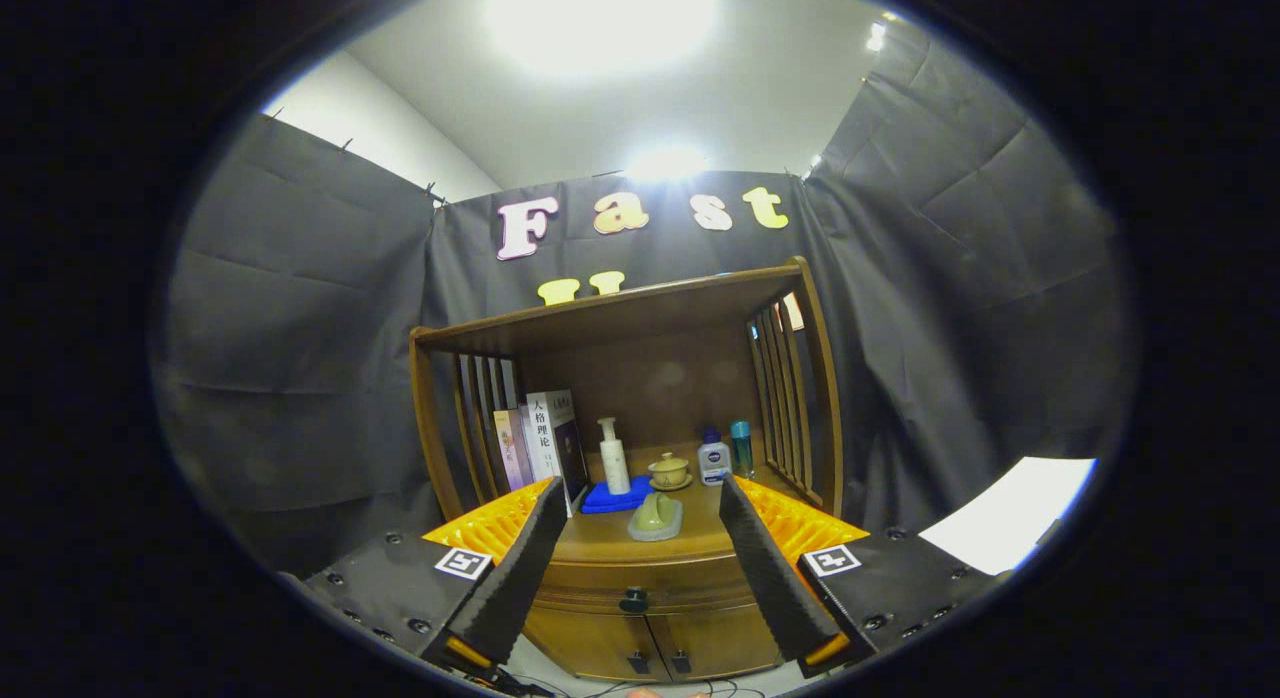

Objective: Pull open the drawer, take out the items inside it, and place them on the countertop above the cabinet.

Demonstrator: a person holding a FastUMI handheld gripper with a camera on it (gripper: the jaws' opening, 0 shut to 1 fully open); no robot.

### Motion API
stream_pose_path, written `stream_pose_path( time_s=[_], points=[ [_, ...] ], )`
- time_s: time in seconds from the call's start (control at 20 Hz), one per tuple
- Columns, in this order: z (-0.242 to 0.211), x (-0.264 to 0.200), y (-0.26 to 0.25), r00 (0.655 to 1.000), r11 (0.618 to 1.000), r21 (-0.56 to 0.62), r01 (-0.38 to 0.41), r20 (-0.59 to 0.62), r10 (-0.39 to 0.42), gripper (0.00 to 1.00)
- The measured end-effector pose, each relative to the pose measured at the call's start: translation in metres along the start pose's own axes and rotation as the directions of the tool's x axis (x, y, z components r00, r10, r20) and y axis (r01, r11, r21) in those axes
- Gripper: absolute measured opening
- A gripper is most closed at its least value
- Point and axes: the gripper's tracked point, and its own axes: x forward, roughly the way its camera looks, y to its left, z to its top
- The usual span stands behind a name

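Observation:
A wooden cabinet (640,578) stands ahead of me, with a shut drawer (600,586) under its countertop (610,543). A dark knob (633,600) sits at the drawer's middle, between and beyond my fingers. Two small doors (650,643) lie below the drawer. My gripper (640,568) is open, its fingers (520,563) spread wide with nothing between them, still some way back from the cabinet. On the countertop rest a pale green object on a small dish (656,518), a blue cloth (612,496), a white pump bottle (613,458) and a lidded tea cup (669,471).
Books (540,443) lean at the left of the shelf. A small white bottle (713,458) and a teal tube (741,448) stand at the right. Slatted wooden sides and a top board (620,313) frame the shelf. A white sheet (1005,513) lies off to the right.

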Motion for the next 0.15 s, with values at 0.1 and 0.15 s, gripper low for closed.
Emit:
stream_pose_path(
  time_s=[0.1,0.15],
  points=[
    [-0.0035,0.0014,-0.0003,1.0,1.0,-0.01,-0.002,-0.003,0.002,0.98],
    [-0.0046,0.0026,-0.0007,1.0,1.0,-0.015,-0.001,-0.001,0.001,0.97]
  ],
)
